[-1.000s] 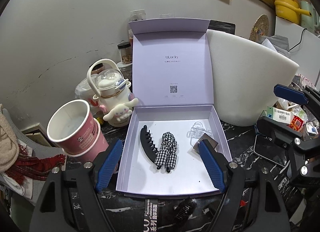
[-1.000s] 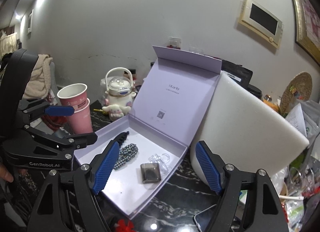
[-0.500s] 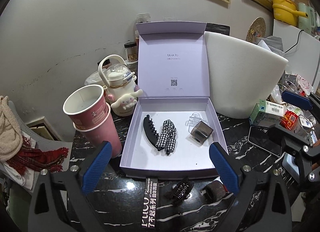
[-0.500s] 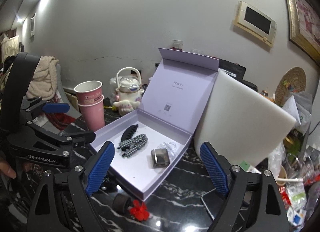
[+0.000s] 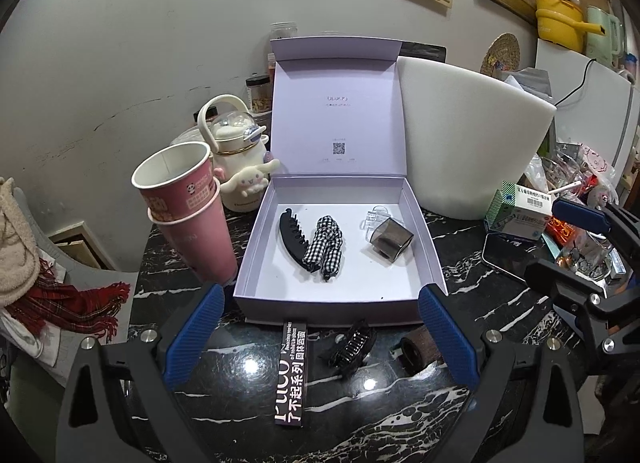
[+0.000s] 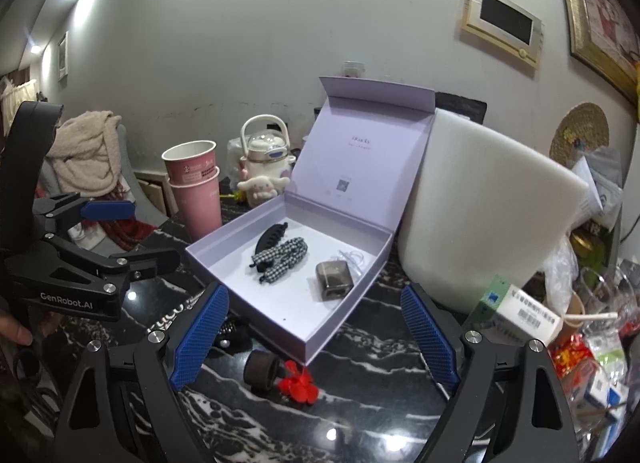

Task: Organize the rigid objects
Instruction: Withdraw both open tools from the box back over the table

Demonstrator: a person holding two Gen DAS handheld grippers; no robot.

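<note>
The black marble tabletop point(image 5: 472, 259) is pretty cluttered. The biggest thing on it is a white foam block point(image 5: 468, 135), leaned up at the right of centre in the left wrist view, with the open lavender gift box point(image 5: 340, 305) set right beside it, lid stood upright at the back.

Inside the box, a black claw clip point(image 5: 291, 237) and a black-and-white gingham hair clip point(image 5: 326, 245) are laid touching each other at centre-left, and a smoky square clip point(image 5: 389, 241) is parked at the right, in front of a clear claw clip point(image 5: 373, 217).

Two stacked pink paper cups point(image 5: 188, 207) are seen left of the box, with a cream kettle-shaped bottle with a plush dog charm point(image 5: 238, 167) behind them.

Outside the box, along its front wall near the bottom of the frame, a small black claw clip point(image 5: 352, 345), a brown hair roller point(image 5: 416, 349) and a black printed strip point(image 5: 291, 375) are left on the table. A red flower clip point(image 6: 299, 385) is spotted next to the roller in the right wrist view.

The left gripper point(image 5: 320, 337) is held wide open with nothing between its blue pads; the black clip and the roller sit just inside its span, untouched. The right gripper point(image 6: 316, 343) is spread open too, empty, with the roller and flower low between its fingers and the box corner just beyond.
</note>
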